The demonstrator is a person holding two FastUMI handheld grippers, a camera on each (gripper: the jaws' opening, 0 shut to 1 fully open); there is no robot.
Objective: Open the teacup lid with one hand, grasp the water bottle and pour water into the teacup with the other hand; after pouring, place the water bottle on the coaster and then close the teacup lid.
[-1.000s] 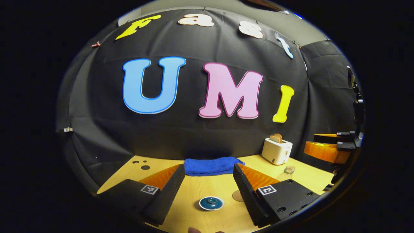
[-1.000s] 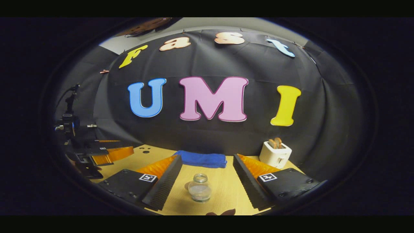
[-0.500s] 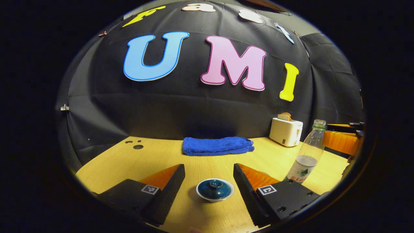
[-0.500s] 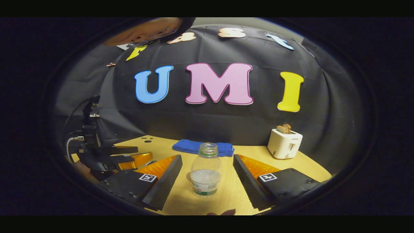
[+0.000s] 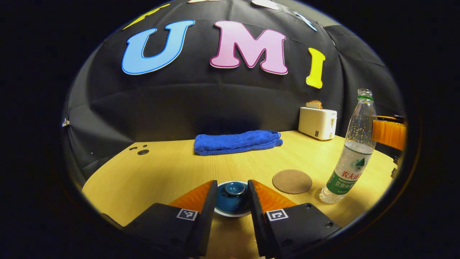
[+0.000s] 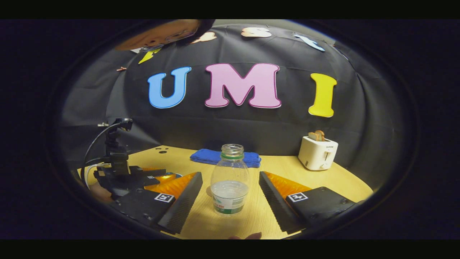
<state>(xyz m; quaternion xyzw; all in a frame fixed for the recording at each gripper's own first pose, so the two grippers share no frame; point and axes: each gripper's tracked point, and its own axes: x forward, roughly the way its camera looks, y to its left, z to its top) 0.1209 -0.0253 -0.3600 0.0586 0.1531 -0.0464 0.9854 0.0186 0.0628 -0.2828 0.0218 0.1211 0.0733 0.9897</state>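
Left gripper view: we find the left gripper point(image 5: 232, 196) with fingers narrowed around the teacup lid point(image 5: 233, 197), contact unconfirmed, positioned for lifting. Right gripper view: the right gripper point(image 6: 230, 196) has fingers apart, flanking the upright water bottle point(image 6: 230, 183) on the tabletop point(image 6: 266, 216).

Both views are dim overall, with the wooden table point(image 5: 161, 169) lit warm yellow, seemingly from overhead. The water bottle point(image 6: 230, 183) casts a short, soft shadow to its left and carries small glints on its clear plastic. Fisheye distortion bends the table's far edge and the wall's folds. Focus is fairly sharp centrally, softening toward the rim.
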